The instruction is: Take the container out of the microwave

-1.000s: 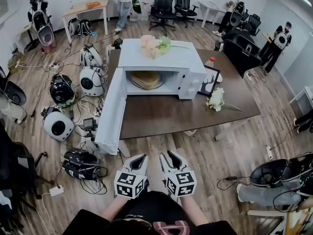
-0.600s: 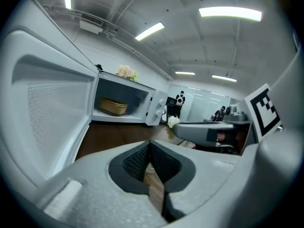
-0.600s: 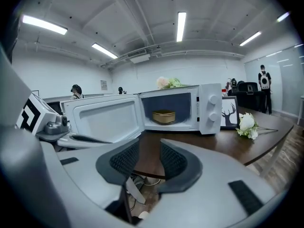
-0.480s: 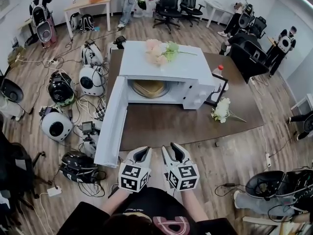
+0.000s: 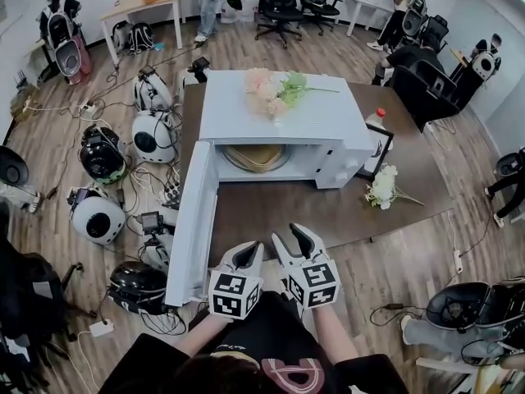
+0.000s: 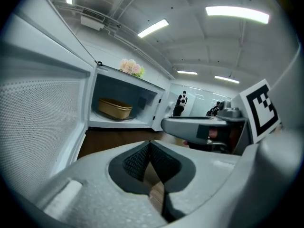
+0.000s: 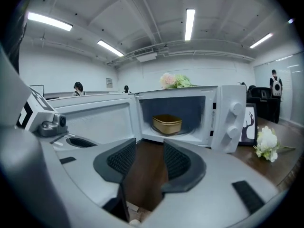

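A white microwave (image 5: 283, 117) stands on the dark wooden table (image 5: 328, 212) with its door (image 5: 195, 212) swung wide open to the left. A tan container (image 5: 257, 156) sits inside on the turntable, also in the left gripper view (image 6: 115, 109) and the right gripper view (image 7: 166, 124). Both grippers hover side by side at the table's near edge, well short of the cavity. My left gripper (image 5: 250, 250) (image 6: 150, 144) is shut, pads touching at the tips, with nothing held. My right gripper (image 5: 289, 236) (image 7: 149, 144) is open; its jaws have just been opening, with nothing between them.
Pink and green flowers (image 5: 271, 89) lie on top of the microwave. Right of it stand a framed picture (image 5: 376, 150) and a red-capped bottle (image 5: 377, 117); a white flower (image 5: 381, 187) lies on the table. Round pack-like devices (image 5: 98, 216) and cables crowd the floor at left.
Both grippers have moved forward towards the table and the open microwave. The right gripper's jaws stand wider apart than before. The microwave looks nearer.
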`<state>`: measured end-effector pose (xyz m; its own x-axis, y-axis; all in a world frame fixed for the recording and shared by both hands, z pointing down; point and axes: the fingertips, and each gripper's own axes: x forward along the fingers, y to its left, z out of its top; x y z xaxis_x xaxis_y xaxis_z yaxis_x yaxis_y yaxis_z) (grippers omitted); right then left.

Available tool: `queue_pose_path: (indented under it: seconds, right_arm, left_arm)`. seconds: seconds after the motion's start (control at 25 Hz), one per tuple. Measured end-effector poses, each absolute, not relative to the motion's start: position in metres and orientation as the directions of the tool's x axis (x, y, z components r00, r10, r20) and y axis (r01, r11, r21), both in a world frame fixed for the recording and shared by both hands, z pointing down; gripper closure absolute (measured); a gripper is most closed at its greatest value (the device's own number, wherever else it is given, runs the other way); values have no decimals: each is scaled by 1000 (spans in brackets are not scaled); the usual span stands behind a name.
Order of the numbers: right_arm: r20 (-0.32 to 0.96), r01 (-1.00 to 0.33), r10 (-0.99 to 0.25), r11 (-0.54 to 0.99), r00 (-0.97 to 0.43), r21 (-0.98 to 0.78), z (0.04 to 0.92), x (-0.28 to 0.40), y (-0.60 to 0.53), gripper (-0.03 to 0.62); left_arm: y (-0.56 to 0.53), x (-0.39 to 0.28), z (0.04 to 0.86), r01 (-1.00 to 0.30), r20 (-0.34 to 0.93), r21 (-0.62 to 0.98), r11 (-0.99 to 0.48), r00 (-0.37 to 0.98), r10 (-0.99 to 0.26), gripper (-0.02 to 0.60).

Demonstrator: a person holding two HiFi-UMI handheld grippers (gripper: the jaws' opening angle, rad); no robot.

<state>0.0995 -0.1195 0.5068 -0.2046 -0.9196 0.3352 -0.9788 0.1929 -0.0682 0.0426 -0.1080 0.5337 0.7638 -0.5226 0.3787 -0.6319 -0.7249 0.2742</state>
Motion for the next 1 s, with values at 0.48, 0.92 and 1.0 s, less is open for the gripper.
queue_pose_path:
  seconds: [0.48,0.92,1.0]
  right_arm:
    - [408,-898,-842,427,-353,106,489,95,-189,382]
    - [539,-746,-736,611,-410,267,499,89,-257,370]
    - [561,-715,-719,635,-410,292,504,87,-265,370]
  left_arm:
    - [-141,41,536,-728,397,304,-615,684,-612,572]
    - [-186,29,533,-829,410,308,-466,558,-722,572]
    - [-191,28,533,-836,407,309,-454,548,-731,572]
